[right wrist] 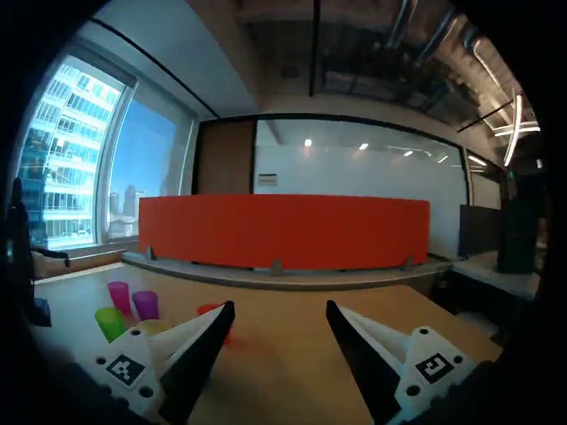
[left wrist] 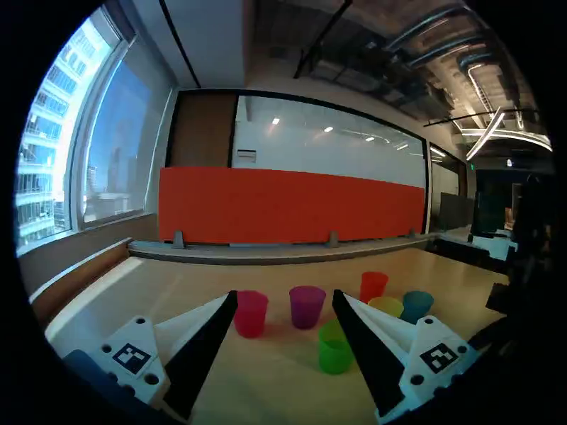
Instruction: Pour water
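Note:
In the left gripper view, several plastic cups stand on the wooden table (left wrist: pixel 177 283): pink (left wrist: pixel 251 312), purple (left wrist: pixel 307 306), green (left wrist: pixel 334 346), orange-red (left wrist: pixel 373 285), yellow (left wrist: pixel 386 306) and teal (left wrist: pixel 417 305). My left gripper (left wrist: pixel 283 320) hangs open just before them, with the pink, purple and green cups seen between its fingers. In the right gripper view, the pink cup (right wrist: pixel 119 295), purple cup (right wrist: pixel 146 304), green cup (right wrist: pixel 110 323), yellow cup (right wrist: pixel 154 326) and orange-red cup (right wrist: pixel 208 309) sit at the left. My right gripper (right wrist: pixel 278 313) is open over bare table, with nothing in it.
An orange divider panel (left wrist: pixel 290 205) runs along the table's far edge, with a glass wall behind it. Large windows (left wrist: pixel 78 163) are on the left. A dark object (right wrist: pixel 25 269) stands at the left edge of the right gripper view. Desks with dark shapes (left wrist: pixel 510 234) lie to the right.

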Demonstrator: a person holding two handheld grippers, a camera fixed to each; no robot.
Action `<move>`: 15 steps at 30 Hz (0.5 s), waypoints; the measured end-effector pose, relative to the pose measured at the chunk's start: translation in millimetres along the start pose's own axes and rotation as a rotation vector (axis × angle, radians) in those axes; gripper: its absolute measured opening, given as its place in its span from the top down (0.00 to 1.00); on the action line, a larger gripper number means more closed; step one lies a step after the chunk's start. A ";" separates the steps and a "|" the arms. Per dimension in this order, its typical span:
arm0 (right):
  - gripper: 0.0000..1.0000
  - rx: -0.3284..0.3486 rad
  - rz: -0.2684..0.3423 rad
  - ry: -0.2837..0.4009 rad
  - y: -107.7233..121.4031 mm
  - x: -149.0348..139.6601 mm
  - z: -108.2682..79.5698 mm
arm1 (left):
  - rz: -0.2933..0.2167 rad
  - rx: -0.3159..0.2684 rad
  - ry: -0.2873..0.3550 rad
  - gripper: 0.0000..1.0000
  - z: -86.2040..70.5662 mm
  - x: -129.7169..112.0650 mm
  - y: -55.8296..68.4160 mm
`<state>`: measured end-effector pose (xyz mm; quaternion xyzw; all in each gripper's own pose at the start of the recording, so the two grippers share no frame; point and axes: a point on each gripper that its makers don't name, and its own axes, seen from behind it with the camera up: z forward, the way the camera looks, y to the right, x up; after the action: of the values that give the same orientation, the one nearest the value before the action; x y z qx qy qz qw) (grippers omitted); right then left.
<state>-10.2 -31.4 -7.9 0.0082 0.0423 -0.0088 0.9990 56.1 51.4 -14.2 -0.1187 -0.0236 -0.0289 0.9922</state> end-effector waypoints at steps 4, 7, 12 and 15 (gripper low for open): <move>0.00 -0.048 0.001 0.022 7.4 2.9 -3.1 | -0.016 0.018 0.024 0.00 -1.3 1.9 -3.8; 0.00 -0.074 -0.013 0.027 11.5 2.7 -5.2 | -0.011 0.039 0.032 0.00 -1.8 1.6 -9.3; 0.00 -0.113 -0.030 0.037 16.5 4.3 -9.5 | 0.019 0.089 0.059 0.00 -4.5 5.4 -19.3; 0.00 -0.128 -0.016 0.036 17.5 2.7 -10.4 | 0.036 0.117 0.082 0.00 -5.8 8.3 -22.8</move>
<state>-8.1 -13.8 -18.2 -0.0561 0.0609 -0.0141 0.9965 63.1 27.4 -14.0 -0.0596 0.0178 -0.0145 0.9980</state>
